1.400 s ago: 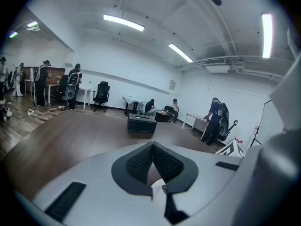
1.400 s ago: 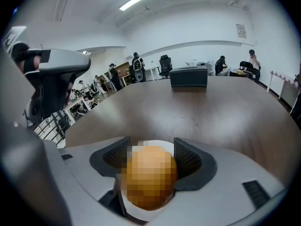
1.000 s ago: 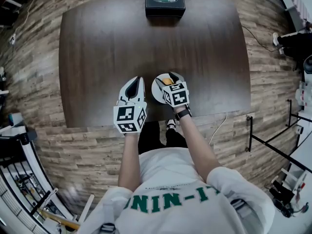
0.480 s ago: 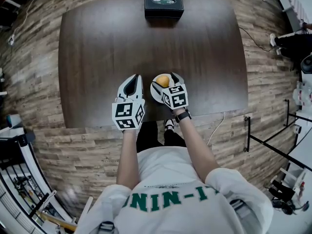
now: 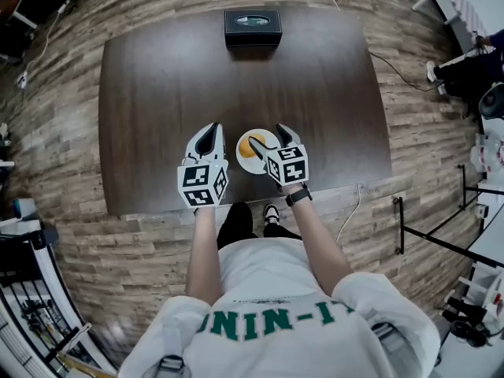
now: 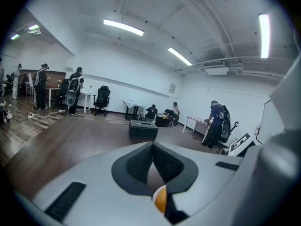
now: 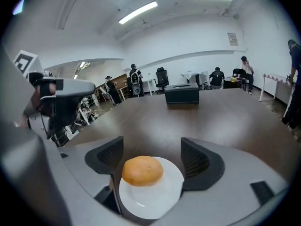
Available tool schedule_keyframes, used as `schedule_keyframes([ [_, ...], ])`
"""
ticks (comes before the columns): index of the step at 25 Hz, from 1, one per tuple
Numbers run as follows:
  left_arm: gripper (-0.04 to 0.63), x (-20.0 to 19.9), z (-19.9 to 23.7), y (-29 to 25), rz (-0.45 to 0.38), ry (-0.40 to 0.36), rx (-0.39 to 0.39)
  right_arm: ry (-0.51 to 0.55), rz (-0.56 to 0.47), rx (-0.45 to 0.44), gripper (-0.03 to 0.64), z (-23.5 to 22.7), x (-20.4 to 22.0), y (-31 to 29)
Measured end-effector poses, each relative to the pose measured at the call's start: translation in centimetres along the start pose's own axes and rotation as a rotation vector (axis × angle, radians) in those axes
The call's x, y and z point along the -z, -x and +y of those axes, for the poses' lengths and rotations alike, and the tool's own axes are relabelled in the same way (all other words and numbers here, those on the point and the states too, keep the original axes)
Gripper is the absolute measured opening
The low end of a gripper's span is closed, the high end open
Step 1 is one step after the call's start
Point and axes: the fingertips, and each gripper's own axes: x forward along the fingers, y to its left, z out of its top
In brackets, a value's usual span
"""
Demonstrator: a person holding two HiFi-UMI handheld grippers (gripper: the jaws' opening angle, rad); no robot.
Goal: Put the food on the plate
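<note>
The dark brown wood-grain worktop (image 5: 197, 93) is broad and matte. A black rectangular box (image 5: 253, 27) sits at its 12 o'clock edge, out of the way. The left tongs (image 6: 153, 147), near 7 o'clock, are pinched together on nothing, seemingly idle. The right tongs (image 7: 153, 155) hang above the white round glossy plate (image 7: 155, 201) at 6 o'clock. Their jaws have just swung wide and eased in a touch, with the ribbed pads clear of everything, which I judge to be a release. On the plate, toward 10 o'clock, rests the orange-brown rounded food (image 7: 142, 170), smooth-skinned, possibly a bun.
</note>
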Motion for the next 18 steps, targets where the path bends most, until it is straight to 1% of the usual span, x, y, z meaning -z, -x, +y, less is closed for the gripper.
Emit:
schedule_keyframes([
  [2, 0.014, -0.7, -0.6, 0.2, -0.013, -0.011, -0.001, -0.006, -0.036, 0.007, 0.393, -0.5, -1.3, 1.2],
  [6, 0.014, -2.3, -2.1, 1.1, -0.044, -0.040, -0.002, -0.010, -0.117, 0.018, 0.365, -1.3, -4.2, 4.2],
  [13, 0.014, -5.8, -4.7, 2.7, -0.110, -0.096, -0.006, -0.009, -0.273, 0.017, 0.291, -2.0, -9.7, 10.0],
  [15, 0.014, -6.8, -5.7, 3.2, -0.131, -0.110, -0.005, 0.015, -0.314, 0.026, 0.268, -2.1, -11.3, 11.8],
  [18, 0.014, -8.5, -7.1, 3.9, -0.161, -0.128, -0.005, 0.078, -0.381, 0.058, 0.227, -2.0, -13.7, 14.8],
])
